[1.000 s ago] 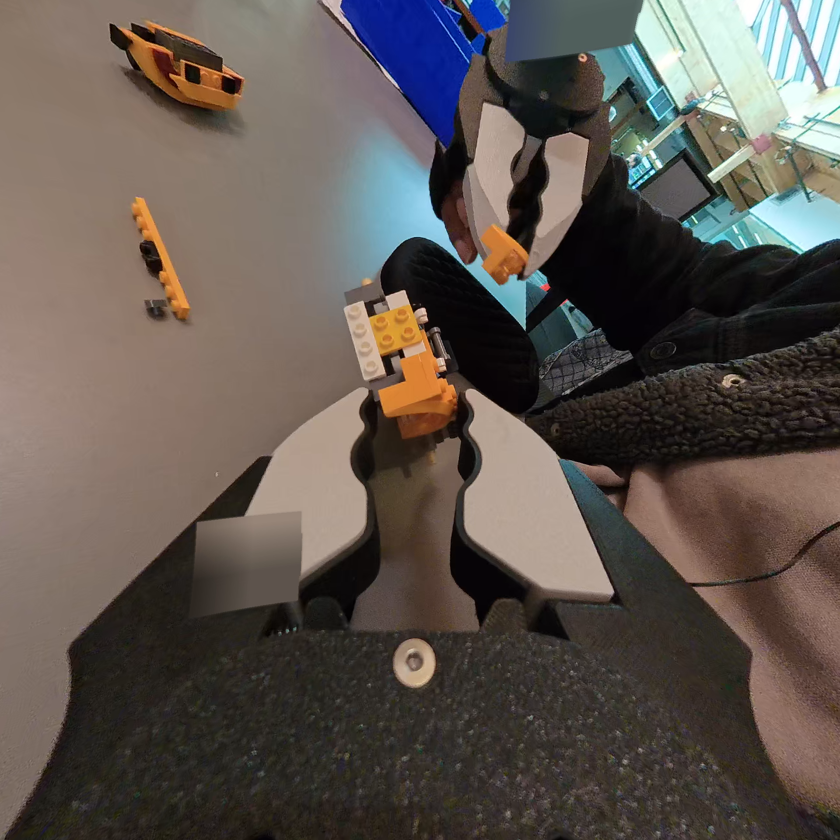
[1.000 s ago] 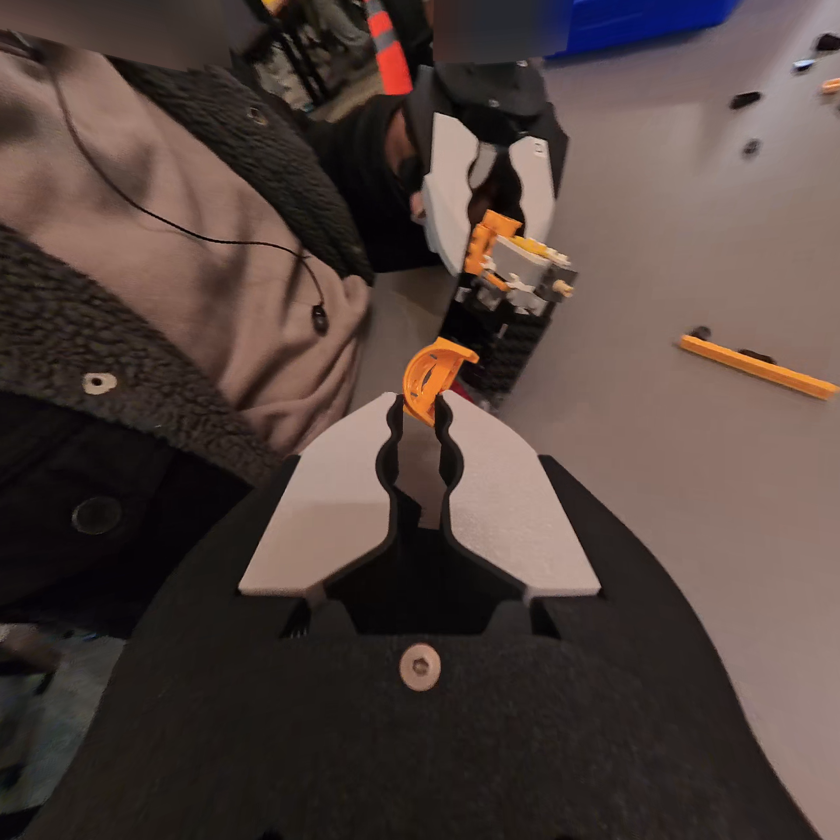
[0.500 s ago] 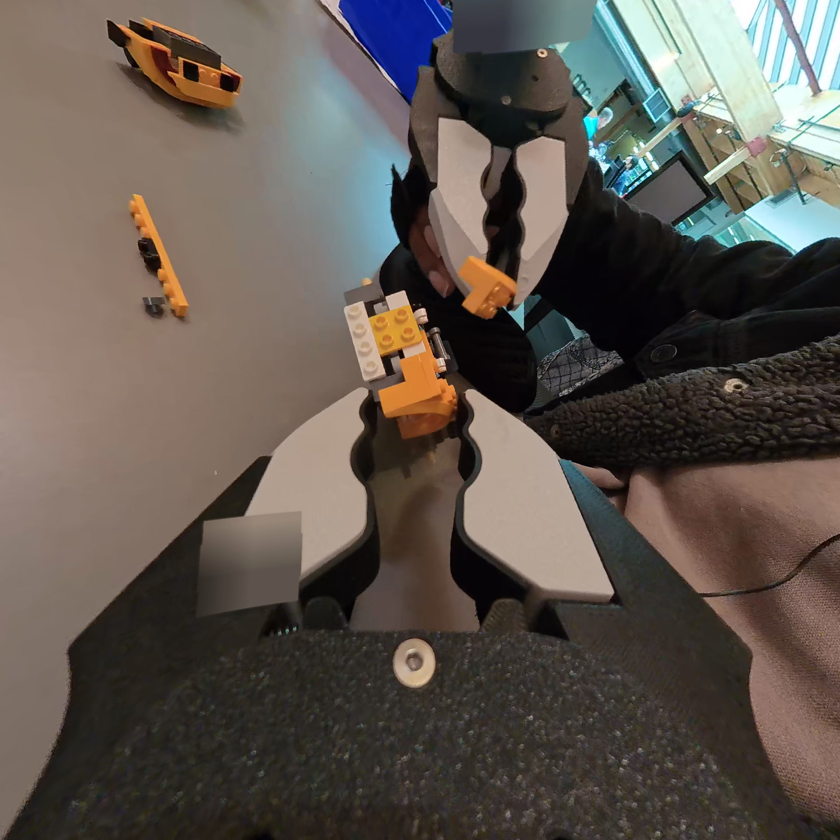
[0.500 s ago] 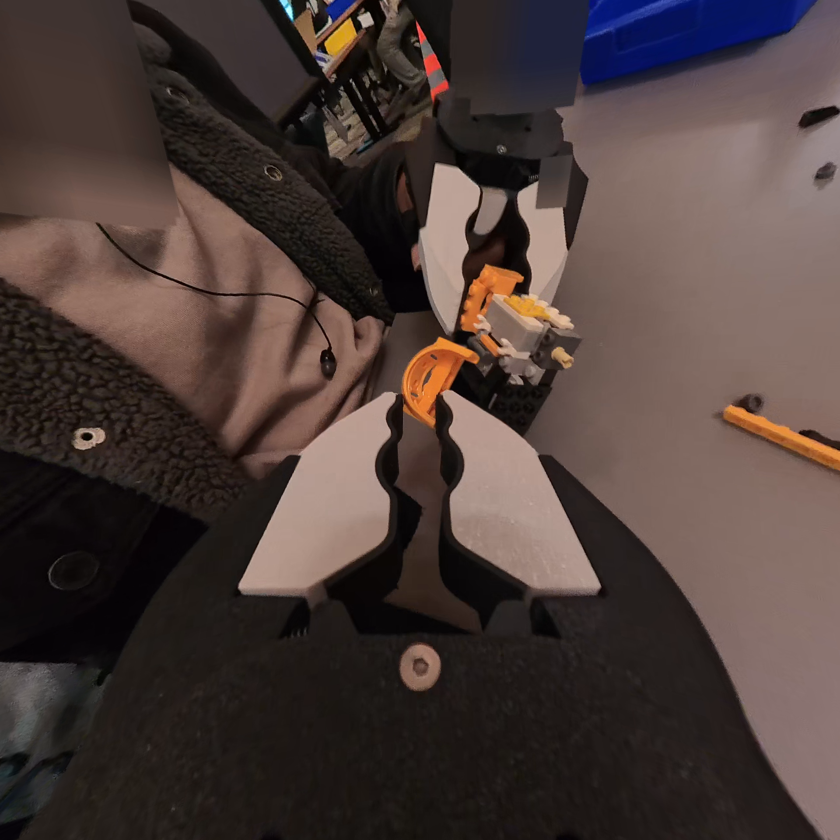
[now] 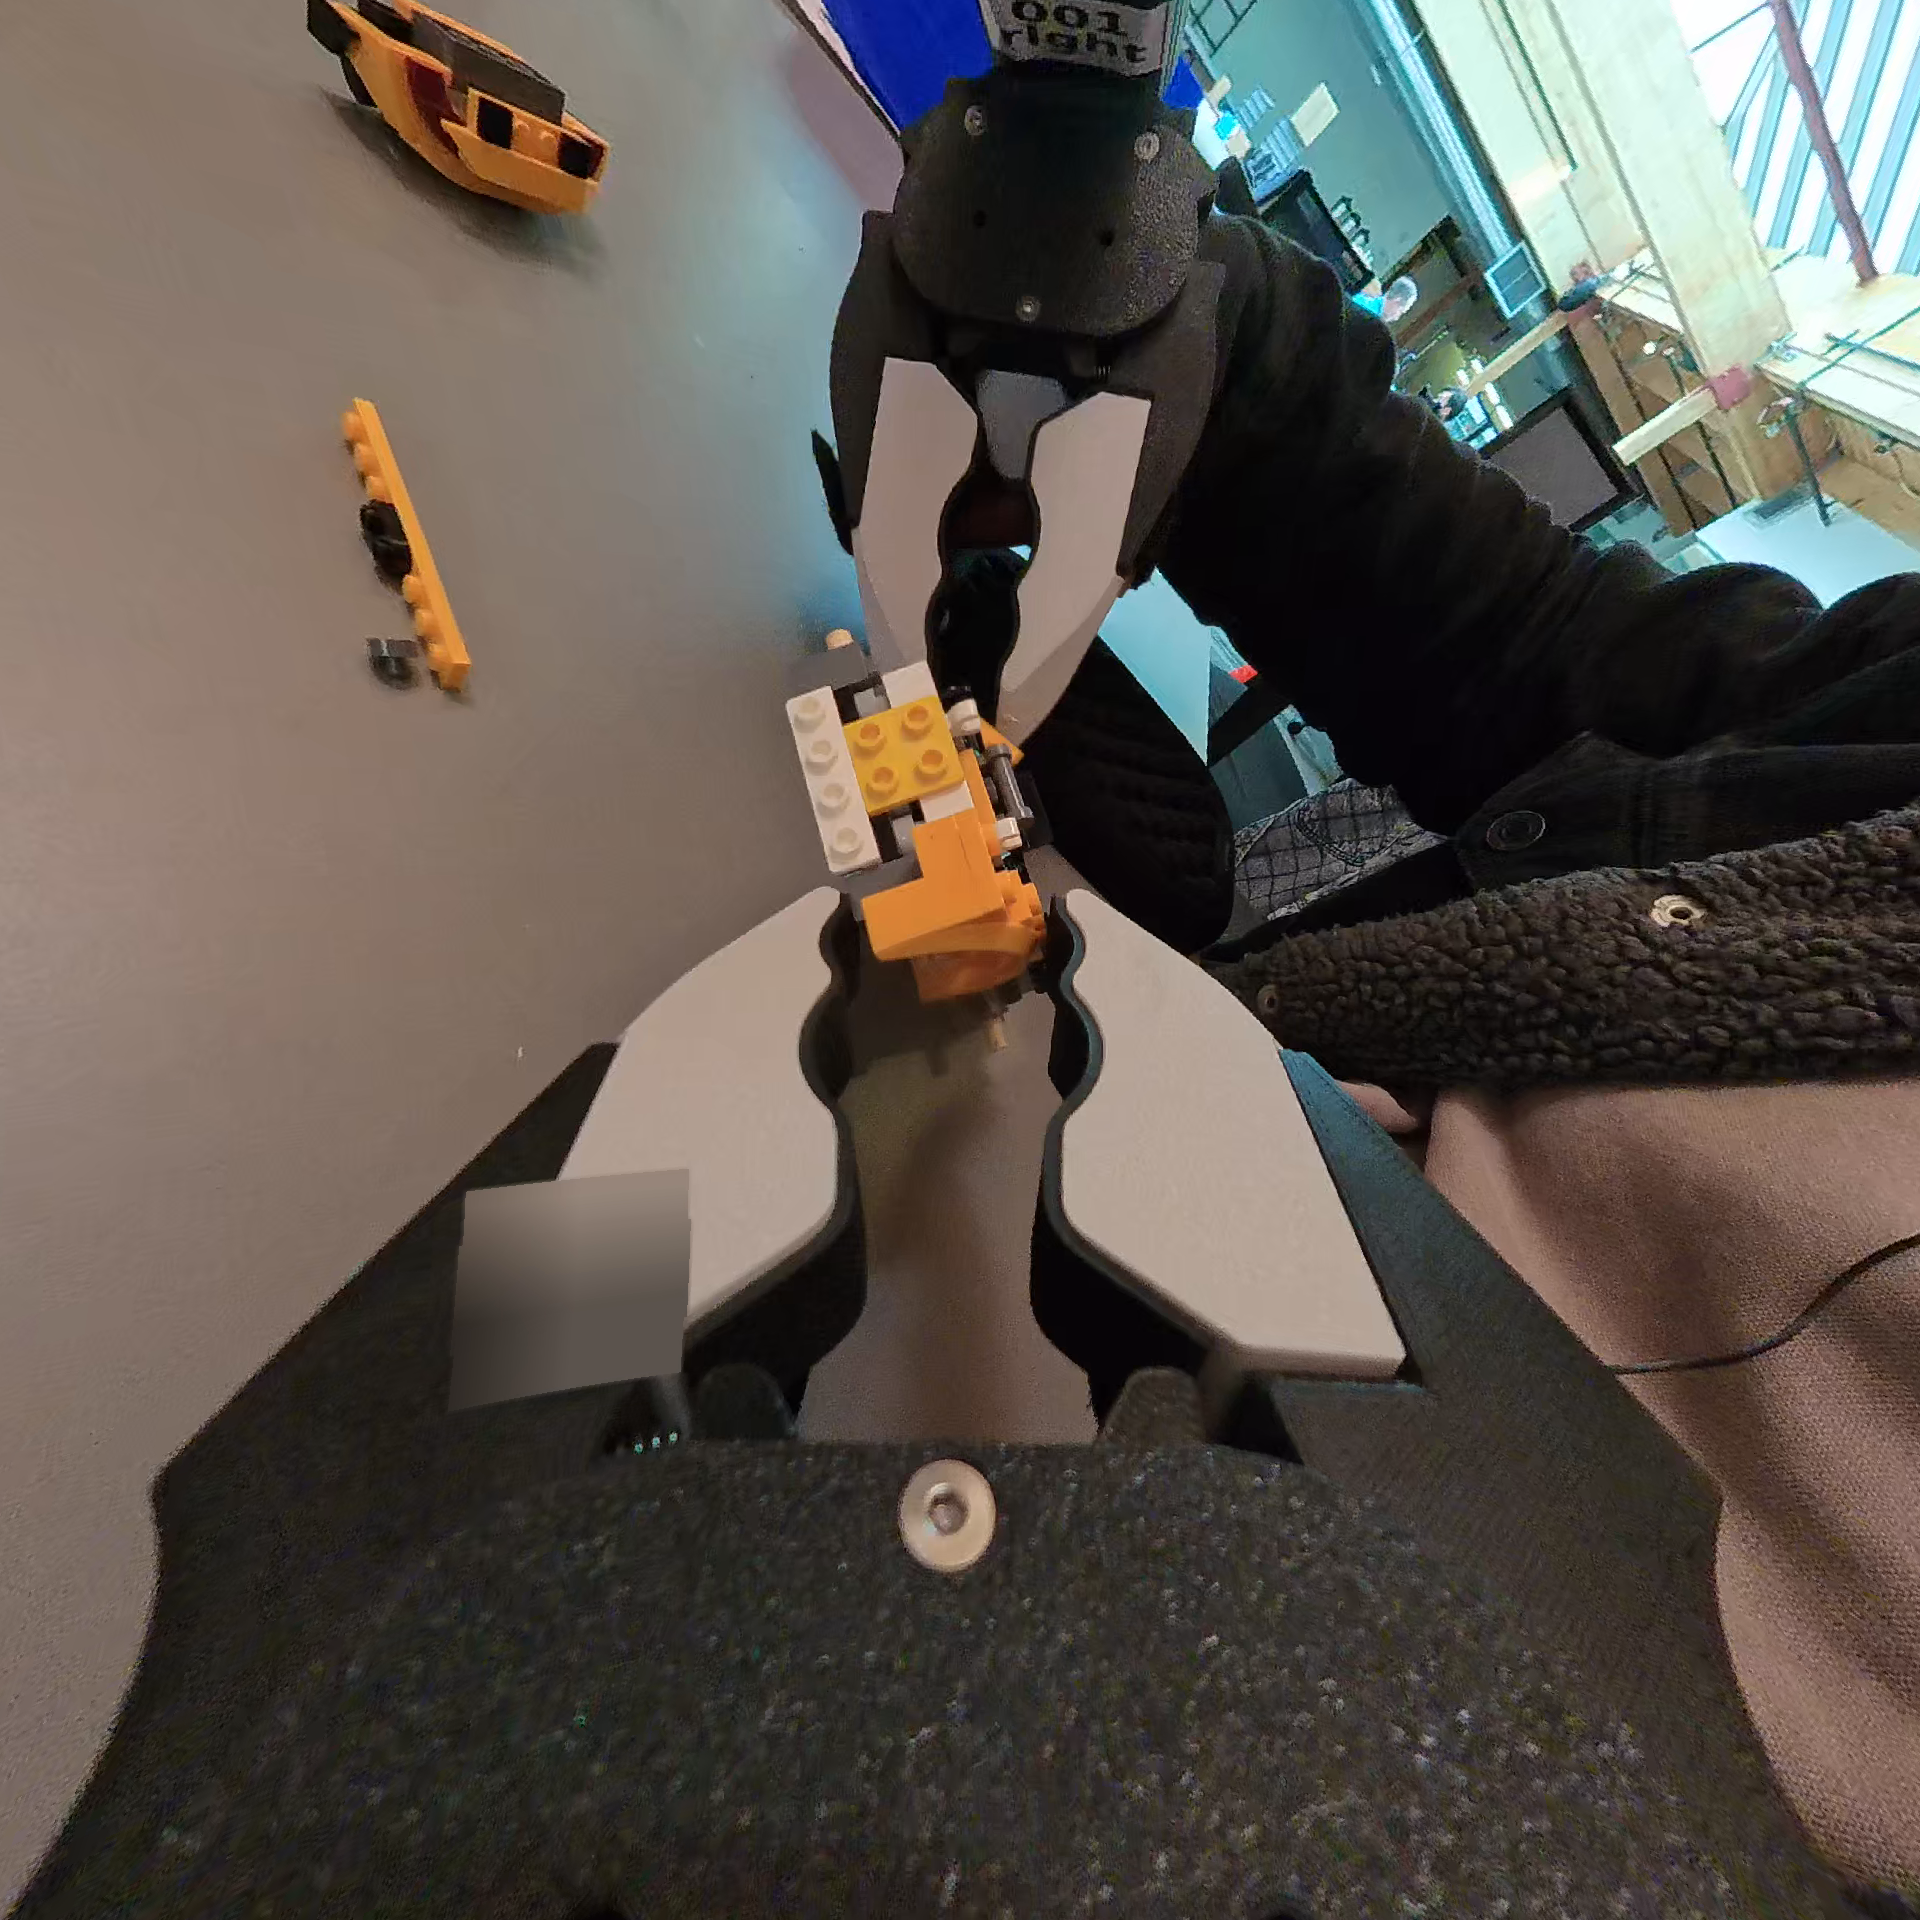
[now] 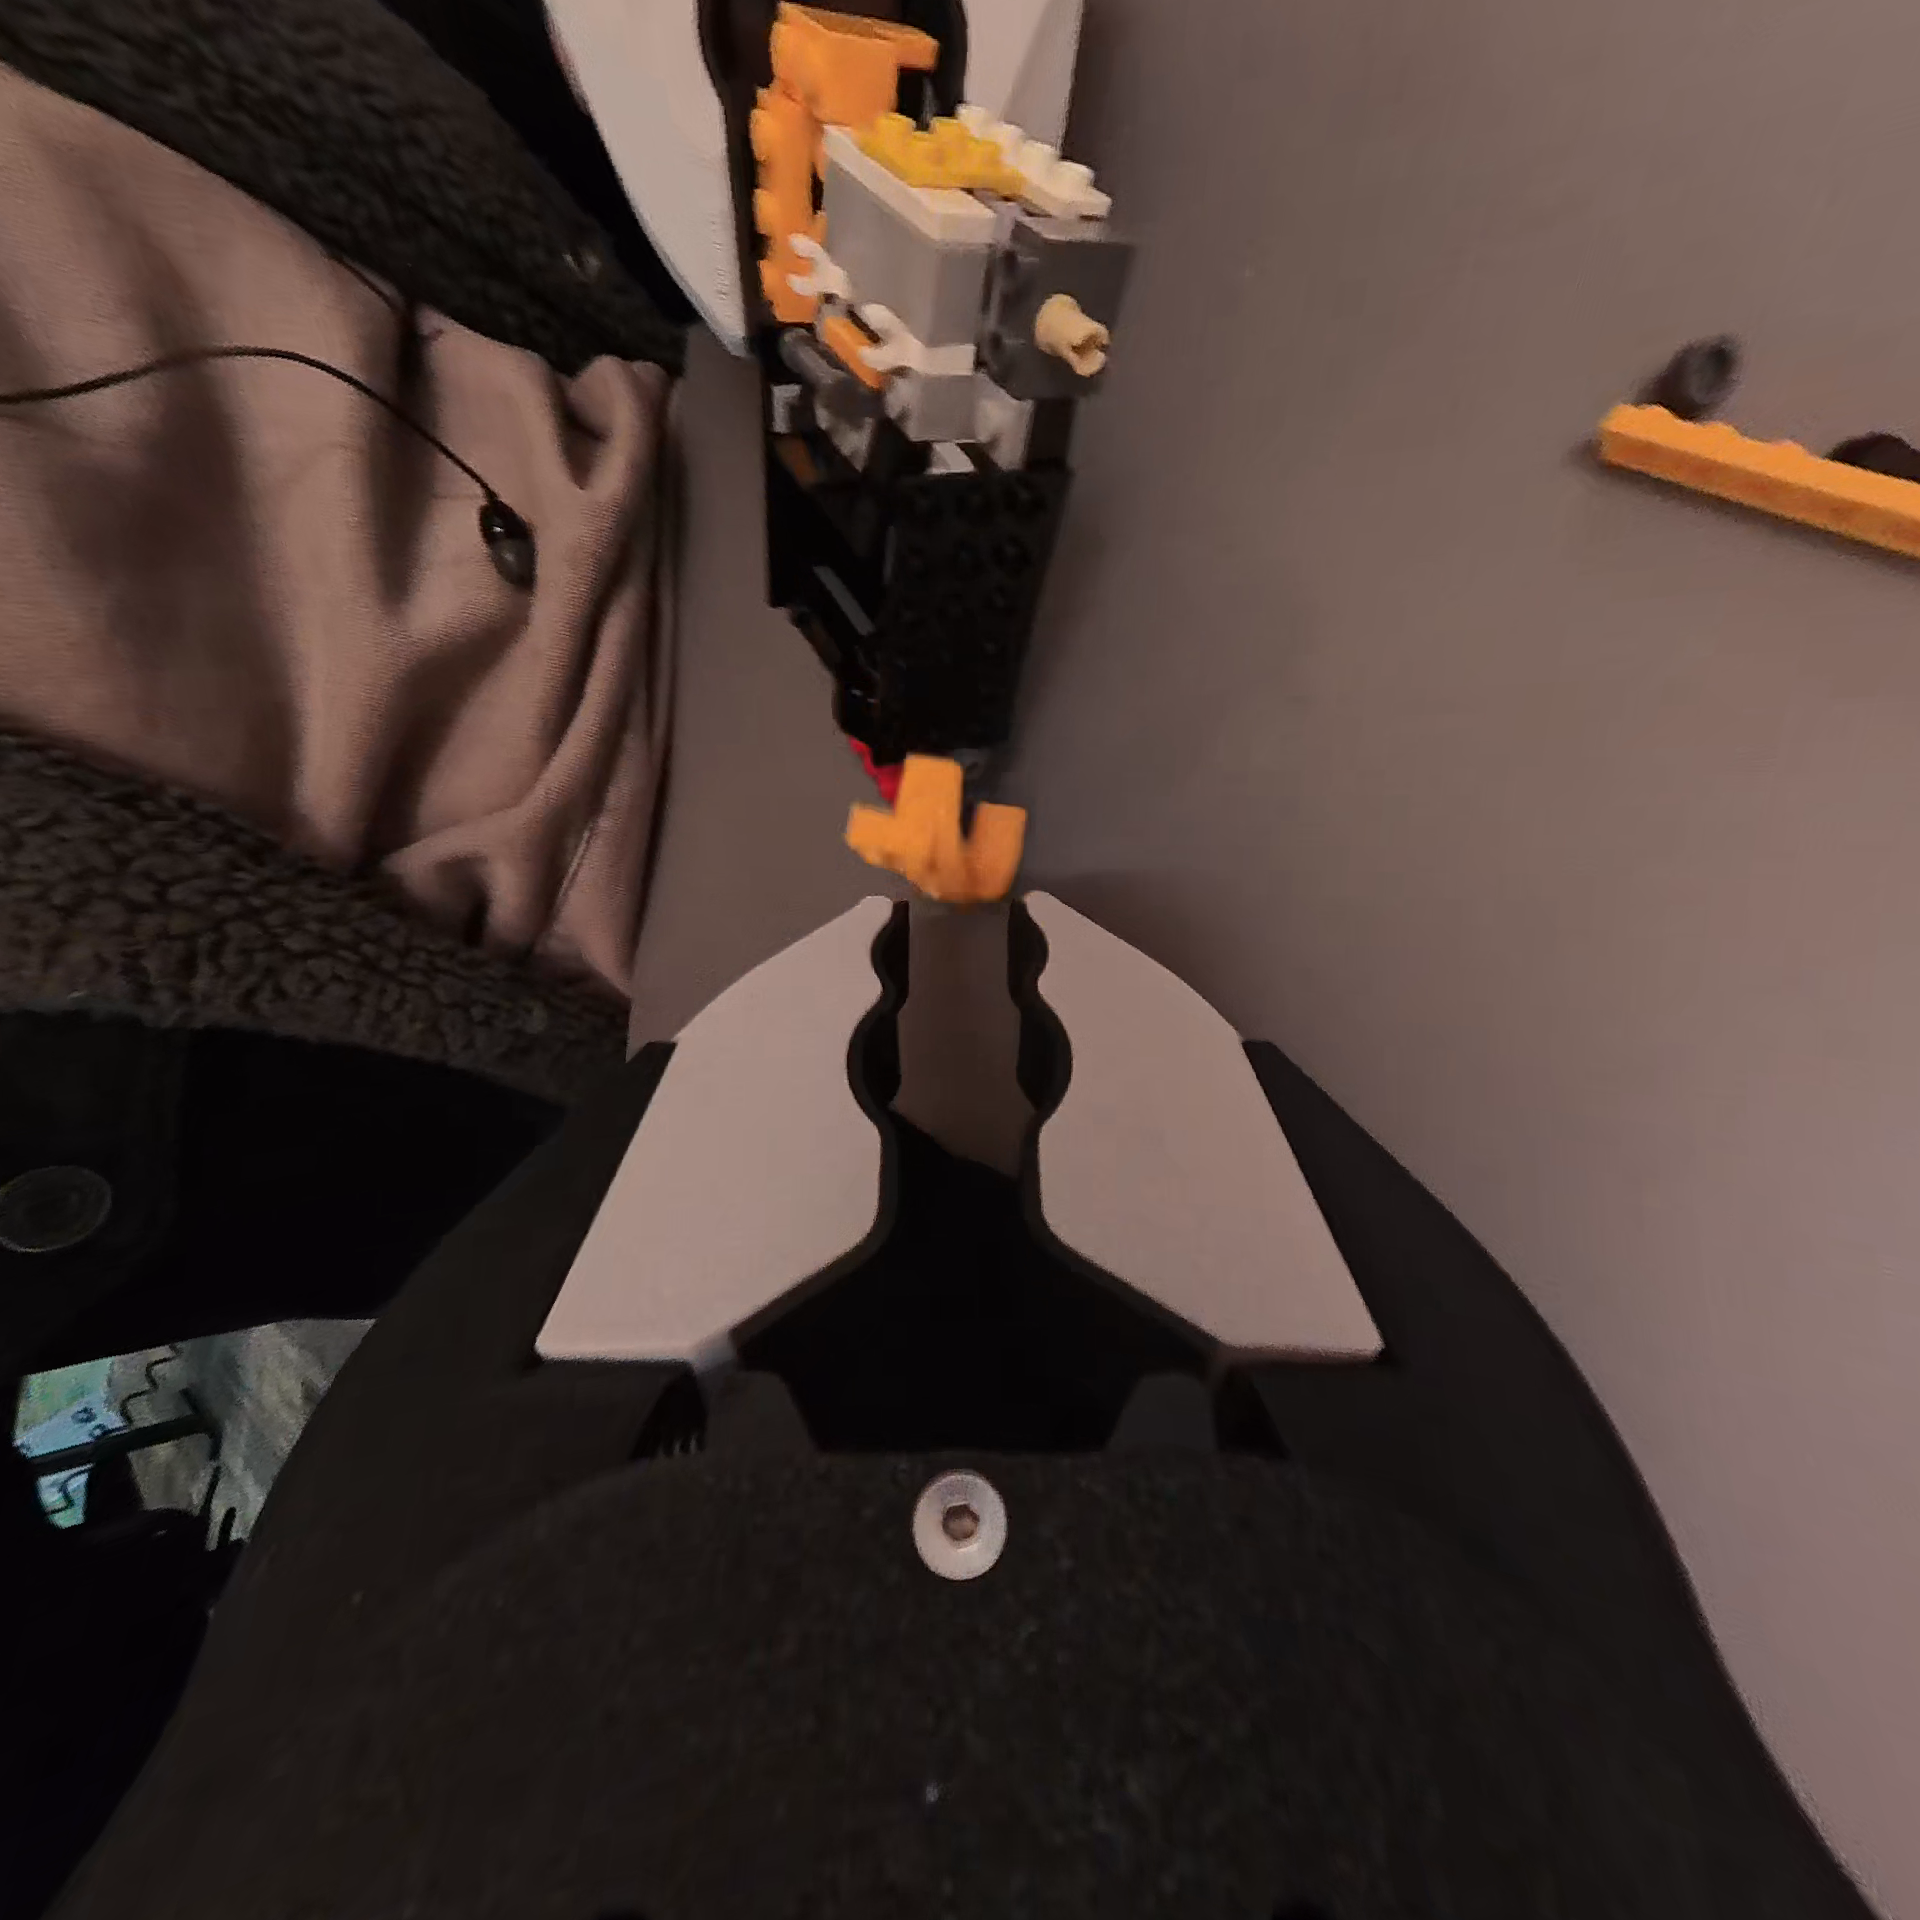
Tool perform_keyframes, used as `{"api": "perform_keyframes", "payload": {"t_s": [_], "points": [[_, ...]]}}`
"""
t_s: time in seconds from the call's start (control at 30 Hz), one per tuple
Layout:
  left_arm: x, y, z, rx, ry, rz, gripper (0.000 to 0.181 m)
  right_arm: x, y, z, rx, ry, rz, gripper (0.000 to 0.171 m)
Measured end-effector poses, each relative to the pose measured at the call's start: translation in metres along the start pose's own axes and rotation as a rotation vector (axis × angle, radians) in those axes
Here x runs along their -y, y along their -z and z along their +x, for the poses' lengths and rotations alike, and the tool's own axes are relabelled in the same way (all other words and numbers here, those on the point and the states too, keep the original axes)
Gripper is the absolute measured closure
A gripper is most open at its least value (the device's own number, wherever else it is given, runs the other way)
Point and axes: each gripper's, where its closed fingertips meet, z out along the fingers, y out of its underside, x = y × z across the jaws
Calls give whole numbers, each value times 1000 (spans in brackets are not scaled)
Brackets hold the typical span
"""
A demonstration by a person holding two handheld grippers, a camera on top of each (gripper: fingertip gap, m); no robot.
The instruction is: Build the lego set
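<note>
My left gripper (image 5: 951, 914) is shut on the orange end of a small lego assembly (image 5: 894, 769) of white, yellow, grey and orange bricks, held up above the grey table (image 5: 260, 935). In the right wrist view the assembly (image 6: 935, 270) hangs from the left gripper (image 6: 842, 104), black part lowest. My right gripper (image 6: 956, 909) holds a small orange curved piece (image 6: 935, 842) at its fingertips, against the assembly's black end. In the left wrist view the right gripper (image 5: 961, 696) points down onto the assembly's far side. That view mostly hides the orange piece.
A long orange plate (image 5: 405, 540) with a black bit lies on the table, also in the right wrist view (image 6: 1756, 488). A small grey piece (image 5: 390, 660) lies beside it. An orange-and-black car body (image 5: 468, 114) sits far left. A person's coat (image 5: 1558, 987) is close on the right. Left tips to right tips: about 9 cm.
My right gripper has moved in with the orange piece, from a gap away to touching the assembly. The piece has turned in its tips. The left gripper has held still.
</note>
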Motion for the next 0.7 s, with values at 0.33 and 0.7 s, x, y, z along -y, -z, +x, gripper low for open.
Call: {"api": "perform_keyframes", "payload": {"t_s": [0.33, 0.7], "points": [[1, 1, -1, 3, 10, 5, 147, -3, 0, 13, -171, -59, 11, 153], [1, 2, -2, 0, 17, 11, 148, 18, -10, 28, -367, -376, 235, 151]]}}
